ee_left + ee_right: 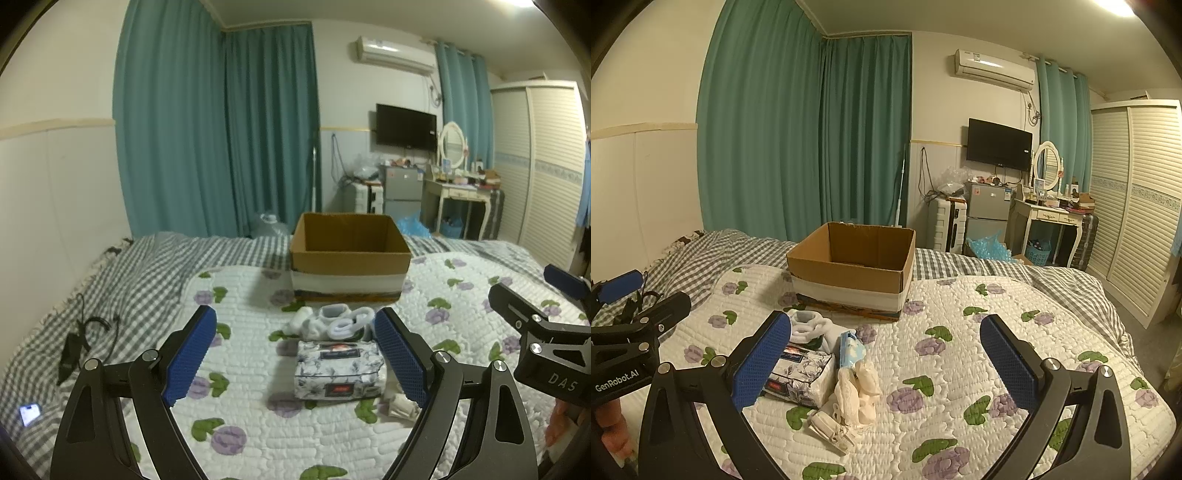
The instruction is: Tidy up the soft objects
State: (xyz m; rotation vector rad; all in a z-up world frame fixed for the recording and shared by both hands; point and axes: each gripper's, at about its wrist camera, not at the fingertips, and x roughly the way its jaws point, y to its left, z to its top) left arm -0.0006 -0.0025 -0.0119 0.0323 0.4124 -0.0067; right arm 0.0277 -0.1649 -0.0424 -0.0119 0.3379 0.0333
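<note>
Black left tongs [295, 354] marked "GenRobot.AI", wide, empty | right tongs [886, 363] marked "DAS", wide, empty

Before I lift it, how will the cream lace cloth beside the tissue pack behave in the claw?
The crumpled cream lace cloth looks thin and bunched, so it will probably hang limp and weigh little. Its loose folds may trail and snag the flowered soft tissue pack lying next to it. Being flat and rumpled, it should not roll.
</note>
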